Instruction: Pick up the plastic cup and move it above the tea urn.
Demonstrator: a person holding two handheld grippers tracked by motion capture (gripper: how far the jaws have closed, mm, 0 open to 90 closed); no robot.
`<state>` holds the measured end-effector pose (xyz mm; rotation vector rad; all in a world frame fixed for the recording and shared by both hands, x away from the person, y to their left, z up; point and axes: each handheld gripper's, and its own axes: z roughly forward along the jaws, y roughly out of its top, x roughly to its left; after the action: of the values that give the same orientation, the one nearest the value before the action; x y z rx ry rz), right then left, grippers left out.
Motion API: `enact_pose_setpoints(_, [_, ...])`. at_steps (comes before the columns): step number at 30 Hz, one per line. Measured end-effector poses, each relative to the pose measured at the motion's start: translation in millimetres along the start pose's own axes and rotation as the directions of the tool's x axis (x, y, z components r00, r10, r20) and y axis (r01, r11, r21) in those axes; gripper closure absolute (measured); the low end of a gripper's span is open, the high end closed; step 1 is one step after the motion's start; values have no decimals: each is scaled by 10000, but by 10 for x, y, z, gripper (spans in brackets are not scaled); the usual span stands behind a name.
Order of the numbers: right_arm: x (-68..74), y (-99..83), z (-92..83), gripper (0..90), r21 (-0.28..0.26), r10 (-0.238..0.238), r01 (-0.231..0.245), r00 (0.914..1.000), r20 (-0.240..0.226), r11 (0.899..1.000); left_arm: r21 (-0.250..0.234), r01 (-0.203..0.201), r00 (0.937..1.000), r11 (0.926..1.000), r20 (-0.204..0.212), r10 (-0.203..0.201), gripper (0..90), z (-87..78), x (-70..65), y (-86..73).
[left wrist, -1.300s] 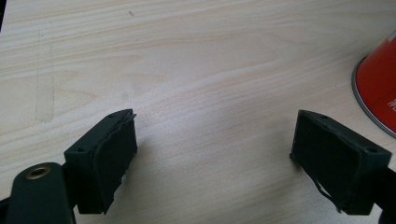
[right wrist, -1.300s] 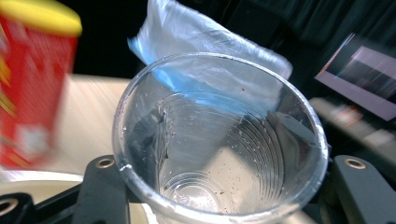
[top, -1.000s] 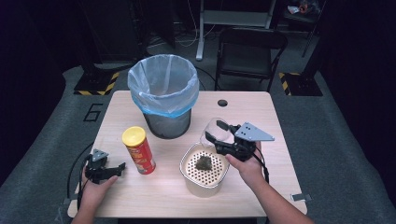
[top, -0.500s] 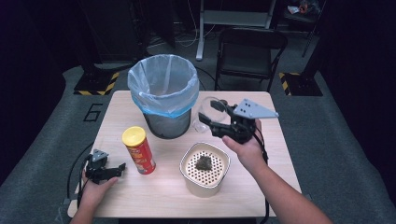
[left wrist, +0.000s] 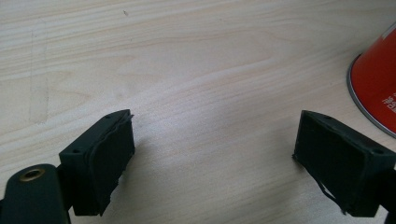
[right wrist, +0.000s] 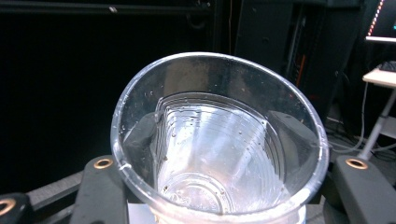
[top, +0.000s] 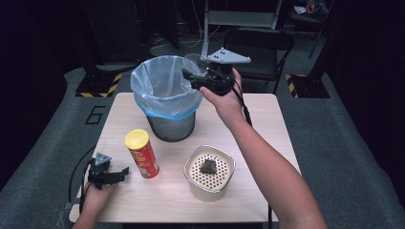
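Note:
My right gripper is held up in the air beside the right rim of the bin and is shut on a clear plastic cup. In the right gripper view the cup sits between the two jaws with its mouth toward the camera, and the right gripper shows through its wall. My left gripper rests low on the table at the front left, open; its jaws have just been opening, with nothing between them. The left gripper looks down on bare wood, beside the red can.
A dark bin lined with a blue bag stands at the table's back centre. A red can with a yellow lid stands just right of the left gripper. A white container with a perforated insert holds a dark lump. A chair stands behind the table.
My right hand has lifted the cup from beside the white container up and back to the bin's right rim. The left hand has stayed in place.

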<state>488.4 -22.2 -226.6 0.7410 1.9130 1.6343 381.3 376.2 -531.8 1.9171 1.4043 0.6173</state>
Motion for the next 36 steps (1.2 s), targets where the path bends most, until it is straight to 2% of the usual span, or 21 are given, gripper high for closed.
enact_pose_setpoints(2, [-15,17,166,379,261,55,-60,9998,203,9996,55,-8,10000,10000,20,8,117,-4,1,2])
enact_pose_setpoints(3, [-15,17,166,379,261,55,-60,9998,203,9996,53,3,10000,10000,21,-3,117,-4,1,2])
enact_pose_setpoints(4, [-20,8,269,377,360,314,-327,9989,345,9988,52,8,10000,10000,22,-8,118,-4,1,1])
enact_pose_setpoints(11, [-4,-44,502,377,691,502,-538,9974,524,9962,42,-19,10000,10000,9,19,119,-4,4,2])
enact_pose_setpoints(17, [-20,-41,616,376,837,676,-726,9958,615,9938,43,-24,10000,10000,2,24,121,-5,4,2])
enact_pose_setpoints(24, [57,-66,753,371,885,679,-757,9939,874,9932,45,-30,10000,10000,4,30,121,-5,4,2])
enact_pose_setpoints(34, [71,-64,818,354,982,721,-819,9924,997,9918,41,-26,10000,10000,1,26,121,-5,4,2])
enact_pose_setpoints(36, [59,-89,837,351,1179,663,-786,9923,1049,9899,45,-32,10000,10000,0,32,121,-5,5,2])
